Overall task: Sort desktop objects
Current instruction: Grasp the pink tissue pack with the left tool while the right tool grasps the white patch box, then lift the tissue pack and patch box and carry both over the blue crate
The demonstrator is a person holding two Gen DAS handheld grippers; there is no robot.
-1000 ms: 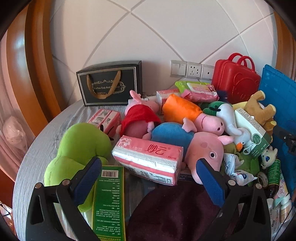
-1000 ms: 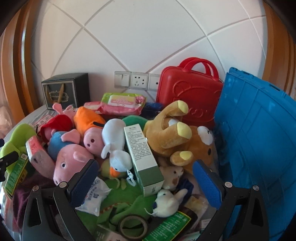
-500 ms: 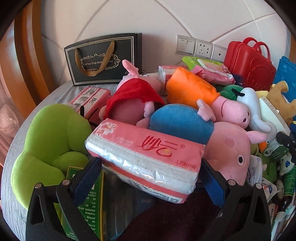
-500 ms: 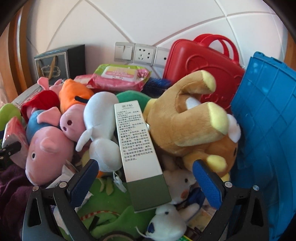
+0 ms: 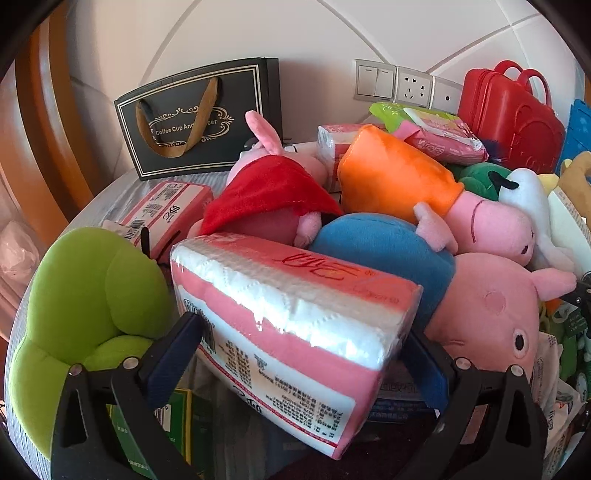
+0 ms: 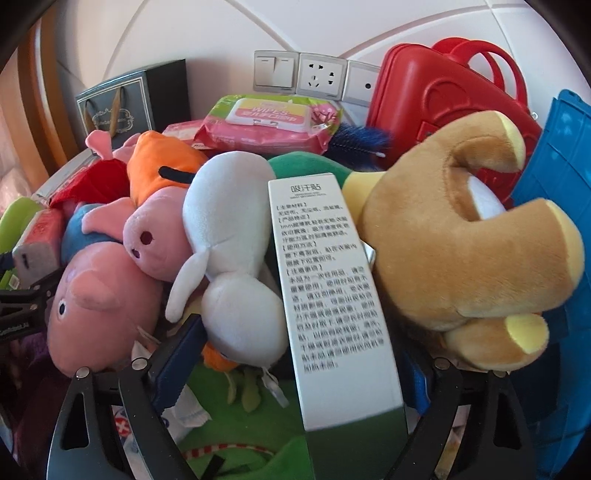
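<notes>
Looks like somebody's home to me, probably a living room or bedroom corner. I'm looking at a round grey table point(image 5: 110, 192) pushed against a white wall with diagonal seams point(image 5: 280, 33), and a white switch-and-socket plate point(image 5: 397, 86) at about 1 o'clock. Curved glossy wooden trim point(image 5: 40, 122) runs up at 9 o'clock. The clutter is pure household stuff: pink pig plush toys point(image 5: 491, 314), a tan teddy bear point(image 6: 458, 243), a pink pack of wet wipes point(image 6: 269, 123), a black paper coffee-cup gift bag point(image 5: 199, 118), and a red plastic toy suitcase point(image 6: 443, 99) at 2 o'clock.
</notes>
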